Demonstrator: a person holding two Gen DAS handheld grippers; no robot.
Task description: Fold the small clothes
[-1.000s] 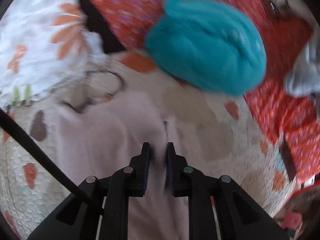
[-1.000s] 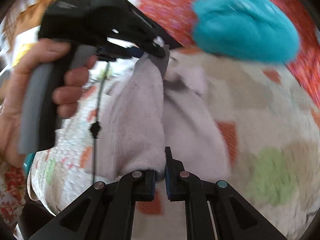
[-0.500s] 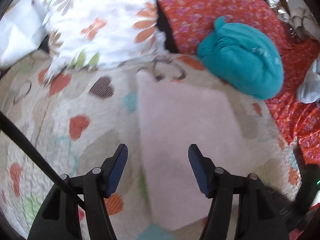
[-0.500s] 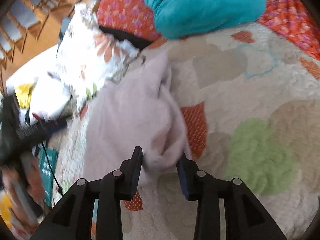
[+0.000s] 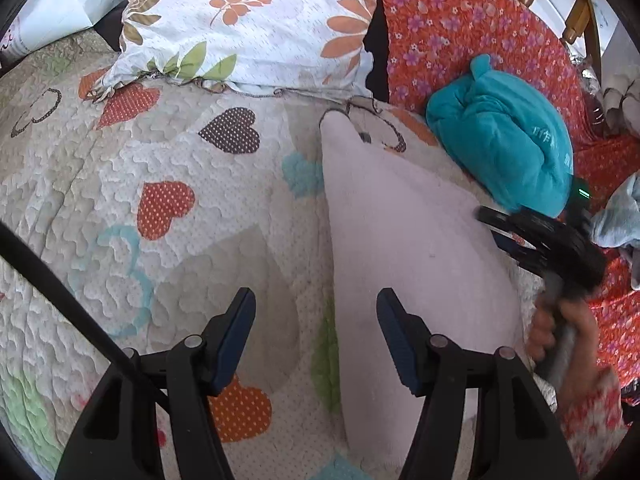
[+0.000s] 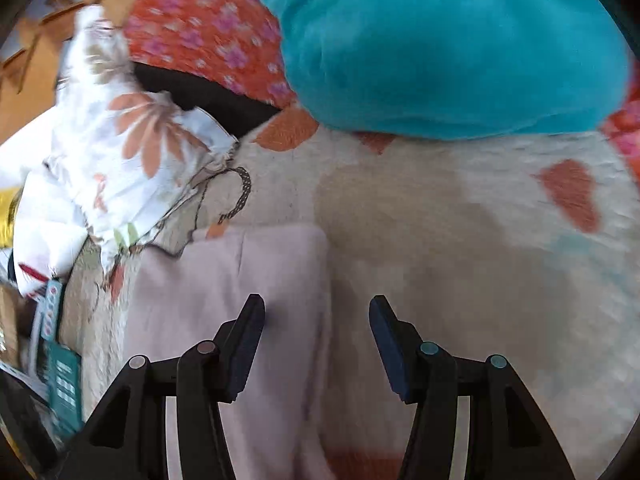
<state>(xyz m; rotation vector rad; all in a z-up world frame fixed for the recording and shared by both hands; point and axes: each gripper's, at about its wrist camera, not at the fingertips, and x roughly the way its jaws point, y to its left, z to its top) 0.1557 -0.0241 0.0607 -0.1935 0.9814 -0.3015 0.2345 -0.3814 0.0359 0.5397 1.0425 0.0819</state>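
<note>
With both jaws just opened and empty, the left hand-held gripper (image 5: pixel 316 336) straddles the near left edge of the pale pink garment (image 5: pixel 400 240) on the bed quilt (image 5: pixel 160 160), the right hand-held gripper (image 6: pixel 316 344) its right edge, so a shallow pinch could snag quilt or undo the fold.

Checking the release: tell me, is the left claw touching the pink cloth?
Apart. The left wrist view shows the left claw open, fingers clear of the pink cloth.

No legible text; print on teal garment (image 5: pixel 500 148) too small.
</note>
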